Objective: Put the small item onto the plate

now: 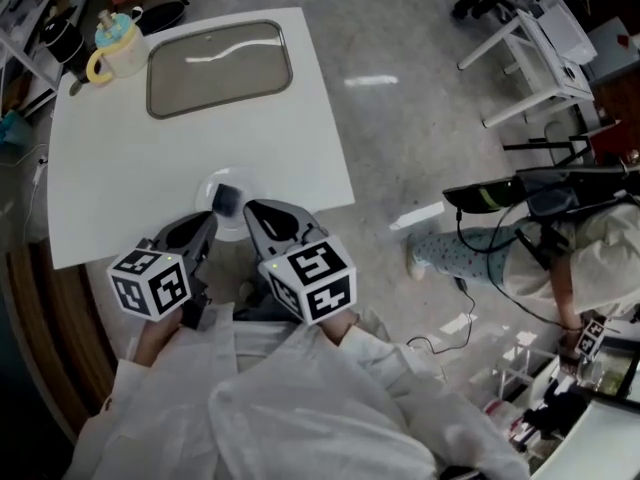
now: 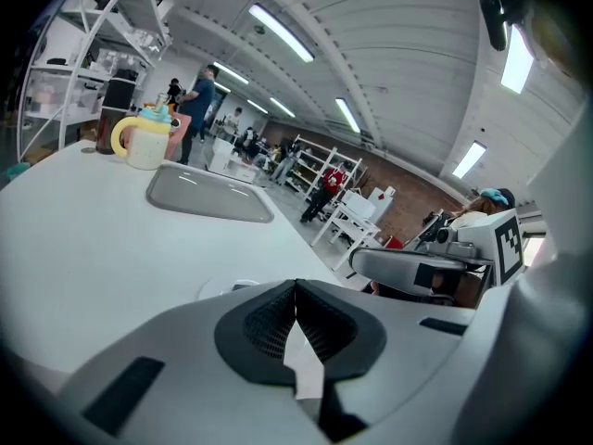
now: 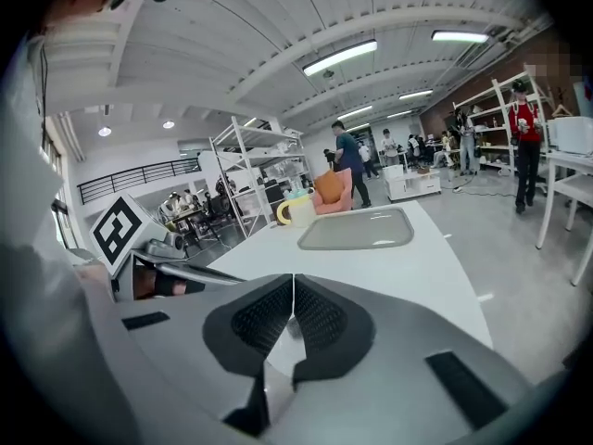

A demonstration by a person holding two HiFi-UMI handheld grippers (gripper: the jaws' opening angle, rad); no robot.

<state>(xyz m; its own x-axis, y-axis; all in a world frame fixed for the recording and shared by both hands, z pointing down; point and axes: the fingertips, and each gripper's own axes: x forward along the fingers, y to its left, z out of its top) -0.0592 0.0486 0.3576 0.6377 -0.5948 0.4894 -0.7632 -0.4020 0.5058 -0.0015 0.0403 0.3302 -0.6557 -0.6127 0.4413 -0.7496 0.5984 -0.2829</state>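
both jaws pressed together, empty: left gripper (image 1: 204,224), right gripper (image 1: 257,211). small dark block (image 1: 228,200) sits on the plate (image 1: 211,189), near edge of the white table (image 1: 120,168). i judge it light and rigid; i'd pinch its flat sides.

We note a smooth matt white table (image 1: 150,178), glossy grey tray (image 1: 218,68), matt grey plastic left gripper (image 2: 296,287) and right gripper (image 3: 293,281), glossy floor (image 1: 420,118).
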